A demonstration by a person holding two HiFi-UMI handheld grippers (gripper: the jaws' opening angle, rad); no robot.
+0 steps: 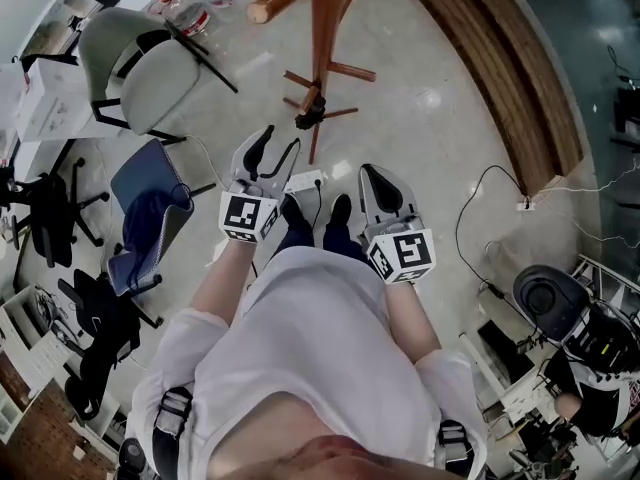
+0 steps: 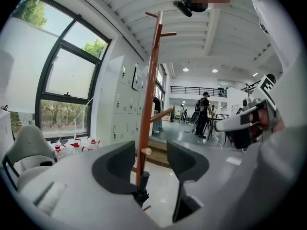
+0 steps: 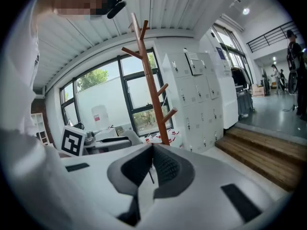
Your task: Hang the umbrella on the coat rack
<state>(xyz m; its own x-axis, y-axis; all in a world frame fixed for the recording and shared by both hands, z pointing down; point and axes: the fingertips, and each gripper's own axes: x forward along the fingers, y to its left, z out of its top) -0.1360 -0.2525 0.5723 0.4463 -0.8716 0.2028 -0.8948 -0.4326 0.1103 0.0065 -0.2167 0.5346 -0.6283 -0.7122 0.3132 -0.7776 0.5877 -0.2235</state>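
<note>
Coat rack stands beyond spread left fingers (right fingers pressed together).

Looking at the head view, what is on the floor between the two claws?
A white power strip lies there, with the person's dark shoes just behind it. The head view shows both in the gap between the left claw and the right claw.

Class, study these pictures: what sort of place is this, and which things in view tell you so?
Probably an open-plan office or lab: a grey swivel office chair, a wall of white metal lockers, and a tall brown wooden coat rack.
</note>
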